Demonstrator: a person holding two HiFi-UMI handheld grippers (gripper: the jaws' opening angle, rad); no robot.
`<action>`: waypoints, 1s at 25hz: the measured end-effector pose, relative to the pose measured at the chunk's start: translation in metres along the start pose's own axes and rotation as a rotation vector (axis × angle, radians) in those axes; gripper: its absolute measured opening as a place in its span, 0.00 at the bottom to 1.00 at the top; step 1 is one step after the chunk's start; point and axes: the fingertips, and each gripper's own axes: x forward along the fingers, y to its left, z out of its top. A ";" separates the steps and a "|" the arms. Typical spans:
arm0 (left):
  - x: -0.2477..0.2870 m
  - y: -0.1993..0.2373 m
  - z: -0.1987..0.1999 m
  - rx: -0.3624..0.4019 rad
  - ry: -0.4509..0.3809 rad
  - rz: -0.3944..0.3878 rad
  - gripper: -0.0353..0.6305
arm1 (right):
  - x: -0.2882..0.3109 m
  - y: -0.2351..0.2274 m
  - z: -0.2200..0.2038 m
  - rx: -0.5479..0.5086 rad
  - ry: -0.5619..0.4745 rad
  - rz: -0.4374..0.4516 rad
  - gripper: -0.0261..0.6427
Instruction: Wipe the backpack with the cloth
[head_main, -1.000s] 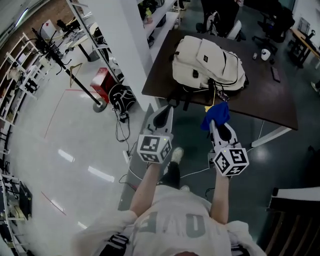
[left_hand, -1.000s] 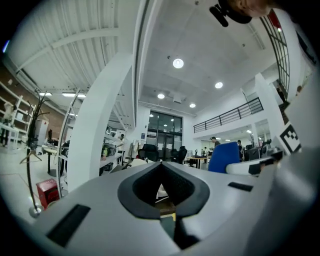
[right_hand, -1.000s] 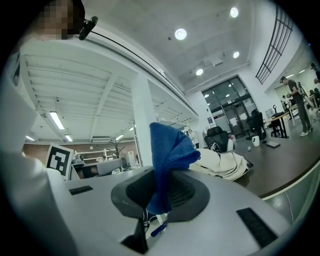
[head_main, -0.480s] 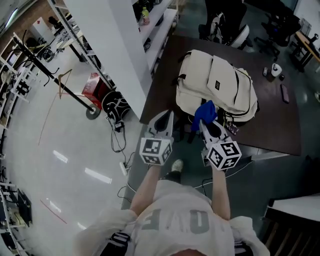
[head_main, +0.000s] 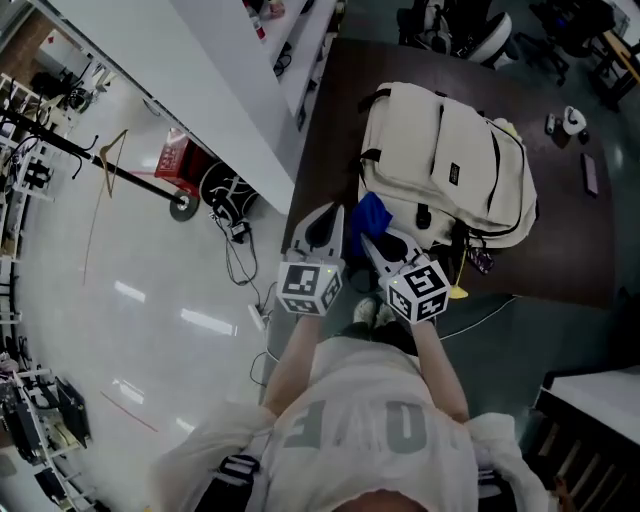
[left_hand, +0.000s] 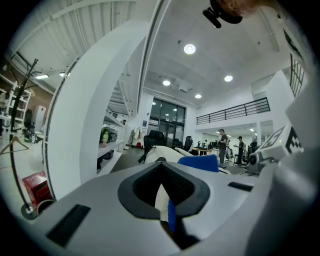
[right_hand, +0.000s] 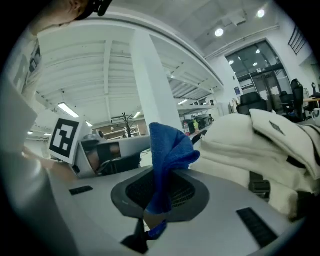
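Approach phase: right gripper (head_main: 374, 238) clamps cloth (head_main: 372, 212) near backpack's (head_main: 450, 160) 7 o'clock corner, left gripper (head_main: 324, 218) closed and empty; next, probably press cloth down and sweep toward 1 o'clock.

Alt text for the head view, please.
Seen from above, the right gripper holds a blue cloth at the near edge of a cream backpack lying on a dark table. The left gripper is shut just beside it.
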 end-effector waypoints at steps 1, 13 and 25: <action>0.001 0.004 -0.004 -0.011 0.005 0.010 0.06 | 0.008 -0.001 -0.006 0.003 0.022 0.007 0.10; 0.011 0.018 -0.044 -0.038 0.097 0.030 0.06 | 0.042 -0.028 -0.045 0.087 0.126 -0.005 0.10; 0.042 -0.035 -0.052 -0.026 0.101 -0.092 0.06 | -0.019 -0.063 -0.047 0.110 0.099 -0.120 0.10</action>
